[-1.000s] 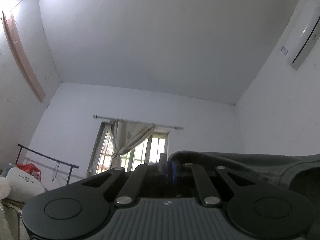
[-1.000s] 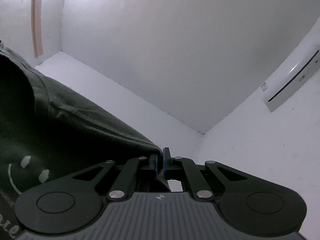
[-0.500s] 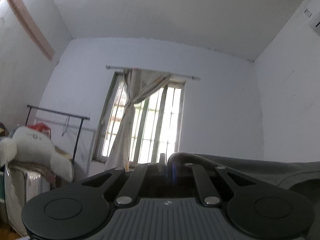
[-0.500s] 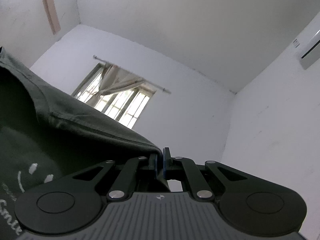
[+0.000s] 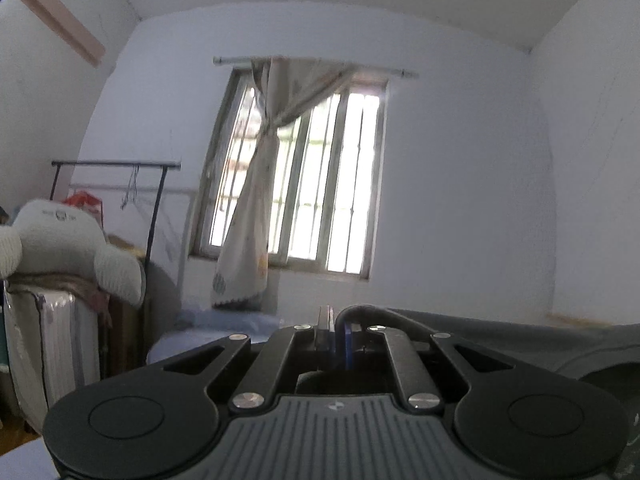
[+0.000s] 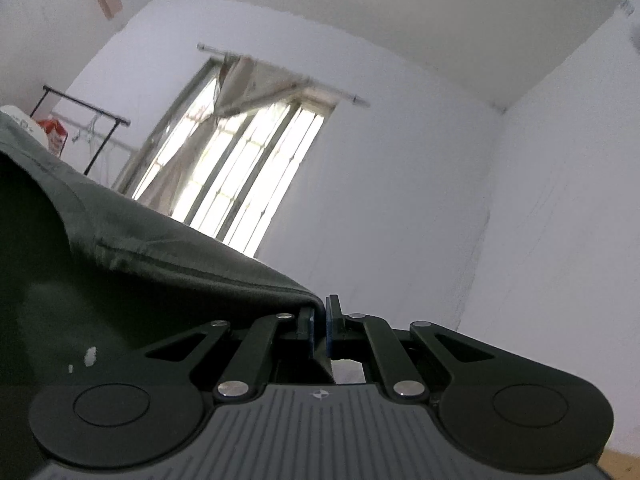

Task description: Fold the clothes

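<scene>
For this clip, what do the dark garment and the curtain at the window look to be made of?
Dark garment: looks like soft matte knit, probably cotton jersey; it drapes in loose folds, shows a stitched hem, and bends easily where the right tongs and left tongs pinch it. Curtain: thin, pale woven cloth, seemingly light cotton or polyester; daylight glows through it and it gathers at a tie.

Bright window (image 5: pixel 304 184) backlights a dim, edge-warped room.
</scene>
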Tool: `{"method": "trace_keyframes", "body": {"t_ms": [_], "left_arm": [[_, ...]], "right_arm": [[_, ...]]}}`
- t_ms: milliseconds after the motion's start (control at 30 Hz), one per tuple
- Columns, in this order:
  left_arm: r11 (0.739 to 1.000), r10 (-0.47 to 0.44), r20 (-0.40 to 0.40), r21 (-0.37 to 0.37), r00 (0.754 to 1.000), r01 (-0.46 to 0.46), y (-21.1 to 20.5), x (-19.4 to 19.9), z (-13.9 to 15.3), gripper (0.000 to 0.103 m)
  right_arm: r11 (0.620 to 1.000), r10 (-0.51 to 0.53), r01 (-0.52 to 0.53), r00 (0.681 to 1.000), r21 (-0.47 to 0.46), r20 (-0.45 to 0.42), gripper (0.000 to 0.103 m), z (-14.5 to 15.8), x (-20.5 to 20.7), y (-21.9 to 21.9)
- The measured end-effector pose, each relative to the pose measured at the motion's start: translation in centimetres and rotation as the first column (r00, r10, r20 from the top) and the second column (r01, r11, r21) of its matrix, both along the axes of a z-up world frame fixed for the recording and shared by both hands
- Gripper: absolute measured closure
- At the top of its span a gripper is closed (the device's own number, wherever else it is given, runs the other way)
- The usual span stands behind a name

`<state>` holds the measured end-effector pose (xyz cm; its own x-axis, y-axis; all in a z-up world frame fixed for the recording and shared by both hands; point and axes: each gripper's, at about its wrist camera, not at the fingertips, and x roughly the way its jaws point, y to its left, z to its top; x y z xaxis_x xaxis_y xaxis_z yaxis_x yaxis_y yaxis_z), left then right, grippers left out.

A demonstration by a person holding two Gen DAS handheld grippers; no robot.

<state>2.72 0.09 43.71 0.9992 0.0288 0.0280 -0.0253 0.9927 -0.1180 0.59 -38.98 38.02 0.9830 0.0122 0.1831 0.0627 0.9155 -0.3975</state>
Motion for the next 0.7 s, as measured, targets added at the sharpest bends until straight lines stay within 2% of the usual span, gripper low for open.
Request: {"method": "trace_keyframes", "body": {"t_ms": [200,400,533,700], "left_arm": [[1.000,0.012,-0.102,-0.017,0.995,-0.013,-0.1,9.4,-3.4,0.098],[0.998,0.009,-0.237,-0.065,0.971,-0.025,0.0,19.8,-8.1,0.098],[0.997,0.012,-0.328,-0.067,0.945,-0.035,-0.5,25.3,-11.9,0.098],[0.999,0.034,-0.446,-0.003,0.894,-0.039,-1.7,31.3,-17.4,0.098]], "right_arm": [[0.999,0.009,-0.005,0.995,0.032,-0.104,0.102,-2.3,9.2,-0.1],[0.998,0.013,0.003,0.971,0.069,-0.237,0.102,-4.3,20.1,-0.4],[0.997,0.013,0.014,0.938,0.075,-0.348,0.102,-7.3,27.2,-0.7],[0.998,0.005,0.029,0.869,0.060,-0.496,0.101,-12.7,34.5,-0.8]]}}
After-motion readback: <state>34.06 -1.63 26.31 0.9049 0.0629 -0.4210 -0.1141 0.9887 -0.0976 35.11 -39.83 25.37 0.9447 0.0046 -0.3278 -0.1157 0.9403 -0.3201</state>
